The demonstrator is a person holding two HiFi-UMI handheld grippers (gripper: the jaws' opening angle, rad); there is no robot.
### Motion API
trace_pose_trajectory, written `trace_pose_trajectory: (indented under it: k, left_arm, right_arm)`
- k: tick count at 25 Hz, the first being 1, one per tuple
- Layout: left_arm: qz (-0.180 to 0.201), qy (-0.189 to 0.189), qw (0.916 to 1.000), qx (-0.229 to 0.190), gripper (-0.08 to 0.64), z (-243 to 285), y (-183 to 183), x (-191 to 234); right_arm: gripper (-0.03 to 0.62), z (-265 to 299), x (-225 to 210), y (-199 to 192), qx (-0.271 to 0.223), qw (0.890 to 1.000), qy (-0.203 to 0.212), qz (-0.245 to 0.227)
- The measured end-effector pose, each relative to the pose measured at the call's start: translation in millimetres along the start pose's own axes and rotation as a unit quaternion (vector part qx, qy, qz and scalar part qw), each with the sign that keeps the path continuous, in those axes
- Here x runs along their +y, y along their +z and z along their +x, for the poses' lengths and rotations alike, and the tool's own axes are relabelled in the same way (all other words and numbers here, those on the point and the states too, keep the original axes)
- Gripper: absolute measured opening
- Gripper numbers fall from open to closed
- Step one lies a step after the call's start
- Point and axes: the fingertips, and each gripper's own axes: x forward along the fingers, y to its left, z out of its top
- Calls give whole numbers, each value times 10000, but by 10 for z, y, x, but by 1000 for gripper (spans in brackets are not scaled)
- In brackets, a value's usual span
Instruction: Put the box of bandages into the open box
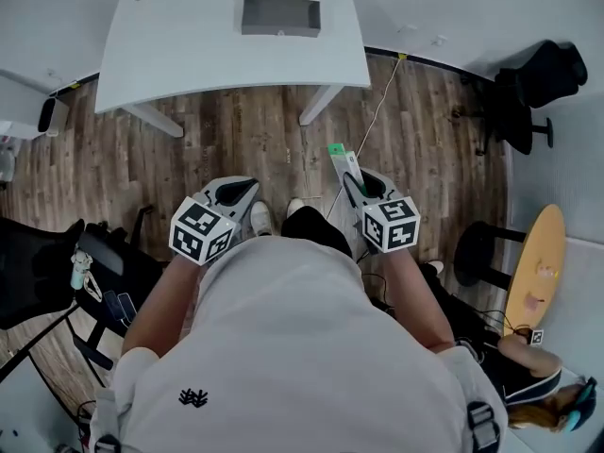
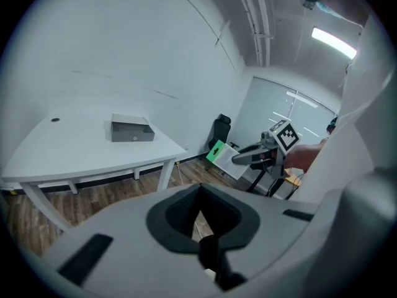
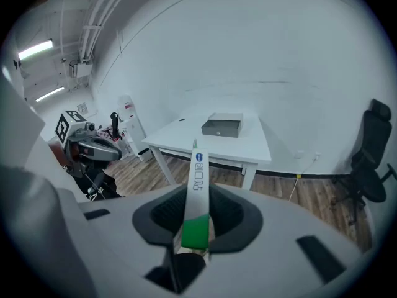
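Observation:
A thin white and green box of bandages (image 1: 342, 163) (image 3: 197, 191) stands edge-up between the jaws of my right gripper (image 1: 351, 182) (image 3: 197, 222), which is shut on it. It also shows in the left gripper view as the box of bandages (image 2: 222, 156) sticking out of the right gripper (image 2: 247, 158). The open grey box (image 1: 279, 15) (image 2: 131, 131) (image 3: 222, 126) rests on the white table (image 1: 189, 45), well ahead of both grippers. My left gripper (image 1: 238, 192) (image 2: 201, 241) is over the wood floor, with its jaws together and nothing in them.
A black office chair (image 1: 533, 88) stands at the right wall. A cable (image 1: 376, 116) runs across the floor near the table leg. Another black chair (image 1: 47, 267) is at the left; a round wooden board (image 1: 536, 267) and a person (image 1: 543, 404) are at the right.

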Motion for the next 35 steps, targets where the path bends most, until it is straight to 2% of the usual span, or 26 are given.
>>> trace_pose_trajectory:
  k: [6,10,22,31,35]
  left_arm:
    - [-236,303,9992,-139,6,-11,111,343]
    - [-356,650,9971,-144,6,-9,259,713]
    - [-342,1300,9905,-292,6,321,1258,1658]
    - [-563,1600,9850,-322,6,598,1522,1970]
    - [-681,1610,9839,-385,6,640,1560,2030]
  right_arm:
    - [89,394,-141,369,-2,9998,153,-119]
    - [90,745,-293,696,-65,9995,300,-123]
    - [89,1809,-809,1840,3,9955,794,-512]
    - [91,2395,-1077,2446,-20,9910,1132,-713]
    - [91,2629,-1118,2649,-3,9899,1158,-814]
